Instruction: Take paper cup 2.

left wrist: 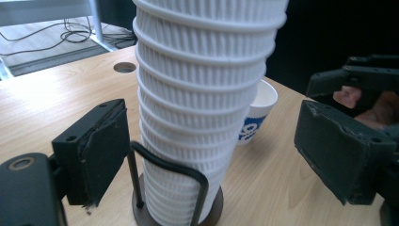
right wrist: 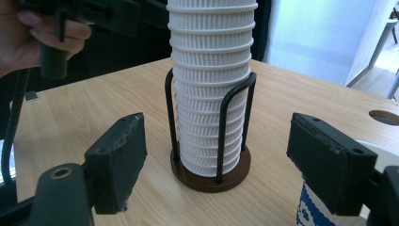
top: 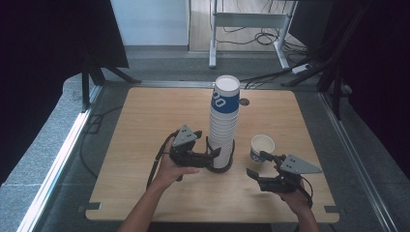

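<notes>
A tall stack of ribbed white paper cups, its top cup banded blue, stands in a black wire holder on a round brown base at mid-table. My left gripper is open, its jaws on either side of the stack's lower part without touching it. A single white and blue cup stands upright to the right of the stack. My right gripper is open just in front of that cup, which sits behind its right jaw; nothing is between the pads.
The wooden table has a round hole behind the stack. A white desk frame and floor cables lie beyond the far edge. Black curtains flank both sides.
</notes>
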